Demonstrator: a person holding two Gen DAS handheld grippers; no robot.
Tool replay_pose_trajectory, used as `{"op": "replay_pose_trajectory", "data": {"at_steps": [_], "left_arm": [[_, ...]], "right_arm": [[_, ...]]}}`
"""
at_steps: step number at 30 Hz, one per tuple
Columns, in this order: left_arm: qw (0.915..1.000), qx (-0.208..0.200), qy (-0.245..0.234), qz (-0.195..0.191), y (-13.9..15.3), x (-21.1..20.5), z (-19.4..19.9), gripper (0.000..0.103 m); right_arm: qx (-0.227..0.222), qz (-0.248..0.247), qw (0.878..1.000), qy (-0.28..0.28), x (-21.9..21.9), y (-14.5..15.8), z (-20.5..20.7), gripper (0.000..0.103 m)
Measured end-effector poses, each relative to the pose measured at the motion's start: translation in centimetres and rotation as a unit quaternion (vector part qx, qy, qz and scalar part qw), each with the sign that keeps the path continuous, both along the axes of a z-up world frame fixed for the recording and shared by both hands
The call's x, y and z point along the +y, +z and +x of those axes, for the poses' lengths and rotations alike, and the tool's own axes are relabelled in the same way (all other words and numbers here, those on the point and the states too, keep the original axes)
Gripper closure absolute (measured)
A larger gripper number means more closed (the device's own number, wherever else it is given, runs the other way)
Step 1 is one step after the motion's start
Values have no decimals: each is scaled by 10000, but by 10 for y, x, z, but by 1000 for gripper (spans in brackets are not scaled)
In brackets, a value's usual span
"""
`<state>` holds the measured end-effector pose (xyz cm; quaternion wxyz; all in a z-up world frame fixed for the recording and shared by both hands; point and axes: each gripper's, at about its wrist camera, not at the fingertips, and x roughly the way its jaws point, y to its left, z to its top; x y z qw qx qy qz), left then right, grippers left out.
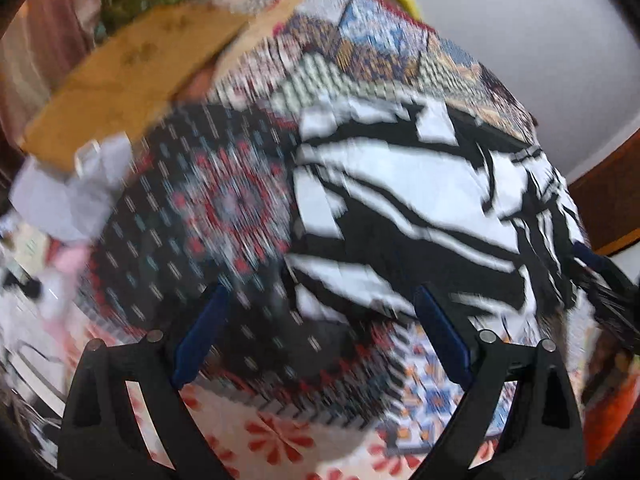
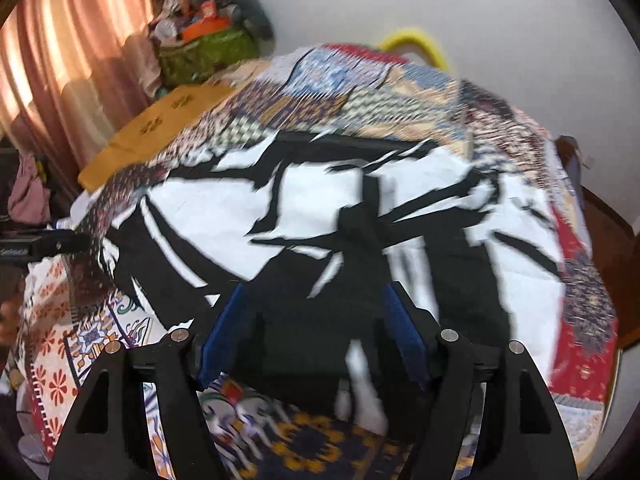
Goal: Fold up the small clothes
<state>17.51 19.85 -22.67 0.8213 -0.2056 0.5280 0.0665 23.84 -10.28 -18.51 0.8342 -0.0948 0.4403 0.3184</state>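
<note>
A black and white patterned garment [image 1: 408,208] lies spread flat on a patchwork bedspread [image 1: 224,200]. In the left wrist view my left gripper [image 1: 320,316] hangs open above the bedspread, just beside the garment's lower left edge, with nothing between its blue pads [image 1: 200,332]. In the right wrist view the same garment [image 2: 320,208] fills the middle. My right gripper [image 2: 316,320] stands open over its near black edge, which lies between the blue pads [image 2: 404,332] without being pinched. Both views are blurred.
A mustard-yellow cloth [image 2: 160,120] lies at the bed's far left. Pink curtains [image 2: 72,52] and a green bag of clutter [image 2: 204,48] stand behind it. A pale crumpled garment [image 1: 76,192] sits left of the bedspread. A white wall [image 2: 520,20] is behind.
</note>
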Motion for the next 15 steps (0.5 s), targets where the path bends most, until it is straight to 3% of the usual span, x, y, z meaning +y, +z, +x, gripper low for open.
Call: {"op": "replay_pose_trajectory", "data": {"at_steps": [5,8,15], "left_arm": [[9957,296,-182,-854,-21,-11,-4,9],[9891,378,-246,-1401,-30,-14,-2,9],[9764,189,-123,-2147,-40,-18,27,9]], "right_arm": [[301,-410,9984,242,30,-28,-4,35],[298,-517,9979,238,30,-31,-6,29],[499,-461,9973,295,24,-34,-4,27]]}}
